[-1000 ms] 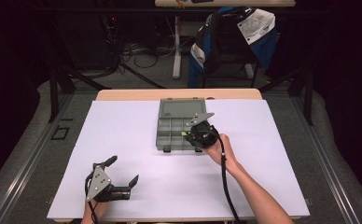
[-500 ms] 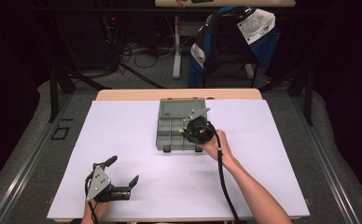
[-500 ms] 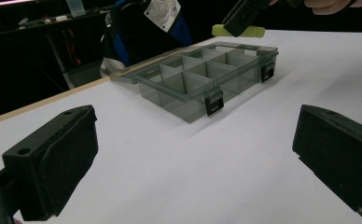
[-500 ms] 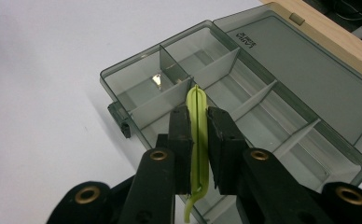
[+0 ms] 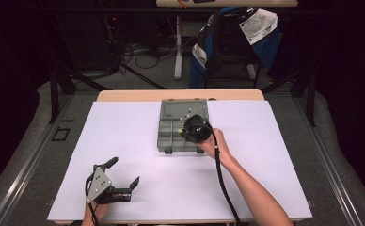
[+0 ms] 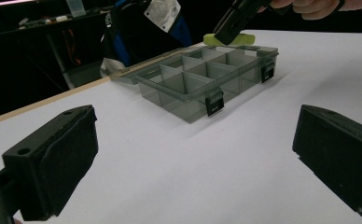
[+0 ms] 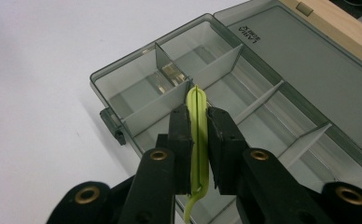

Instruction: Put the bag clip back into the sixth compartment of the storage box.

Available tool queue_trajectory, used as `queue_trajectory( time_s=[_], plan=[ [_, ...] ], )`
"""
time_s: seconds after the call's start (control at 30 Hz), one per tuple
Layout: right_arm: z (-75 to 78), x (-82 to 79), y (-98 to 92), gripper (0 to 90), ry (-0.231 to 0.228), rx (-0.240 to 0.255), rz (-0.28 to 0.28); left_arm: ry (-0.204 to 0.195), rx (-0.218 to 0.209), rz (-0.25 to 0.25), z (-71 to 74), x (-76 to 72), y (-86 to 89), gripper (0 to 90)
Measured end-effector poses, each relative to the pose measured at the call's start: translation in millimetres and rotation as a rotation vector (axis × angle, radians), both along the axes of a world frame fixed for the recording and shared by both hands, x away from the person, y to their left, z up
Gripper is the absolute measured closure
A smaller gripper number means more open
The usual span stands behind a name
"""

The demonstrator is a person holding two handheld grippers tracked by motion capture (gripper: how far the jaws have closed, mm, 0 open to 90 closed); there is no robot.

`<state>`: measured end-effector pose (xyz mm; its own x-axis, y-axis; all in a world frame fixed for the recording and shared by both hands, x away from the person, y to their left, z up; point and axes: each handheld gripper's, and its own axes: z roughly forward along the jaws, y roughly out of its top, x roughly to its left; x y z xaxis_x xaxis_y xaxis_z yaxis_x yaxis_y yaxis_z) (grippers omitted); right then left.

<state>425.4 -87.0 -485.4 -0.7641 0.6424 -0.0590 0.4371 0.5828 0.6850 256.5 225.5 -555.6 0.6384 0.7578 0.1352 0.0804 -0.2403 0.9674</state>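
A grey see-through compartment box (image 5: 167, 137) lies open on the white table sheet, its lid (image 5: 177, 109) flat toward the far edge. My right gripper (image 5: 193, 128) hovers over the box's right half, shut on a thin yellow-green strip (image 7: 196, 100) that stands on edge between the pads above a divider (image 7: 170, 67). In the left gripper view the box (image 6: 193, 88) sits ahead, with the right gripper (image 6: 233, 25) and the strip (image 6: 240, 39) over its far end. My left gripper (image 5: 124, 172) rests near the front left of the table, open with nothing between its fingers (image 6: 53, 158).
The white sheet (image 5: 274, 155) covers the table, with a wooden strip (image 5: 124, 95) showing at the back edge. Behind the table stand a blue and black bag (image 5: 232, 37) and cables on the floor (image 5: 138, 52). The box's compartments look empty.
My right gripper has moved a little left and farther over the box with the strip in it. The left gripper has stayed put.
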Motion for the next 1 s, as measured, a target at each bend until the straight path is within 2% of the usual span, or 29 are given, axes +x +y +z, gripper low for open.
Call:
queue_trajectory(
  time_s=[0.27, 0.6, 1.0],
  plan=[
    [0.8, 4.5, 5.0, 80.7, 0.025, -0.004, -0.011, 0.001, -0.002, 0.001, -0.1, 0.2, 0.1, 0.1],
    [4.0, 6.0, 16.2, 80.6, 0.024, -0.016, -0.018, 0.001, -0.002, 0.000, 0.0, 0.0, 0.4, 0.0],
    [1.2, 11.1, 19.1, 80.5, 0.055, -0.010, -0.059, 0.003, -0.001, 0.000, -0.1, 0.2, 0.1, 0.0]
  ],
)
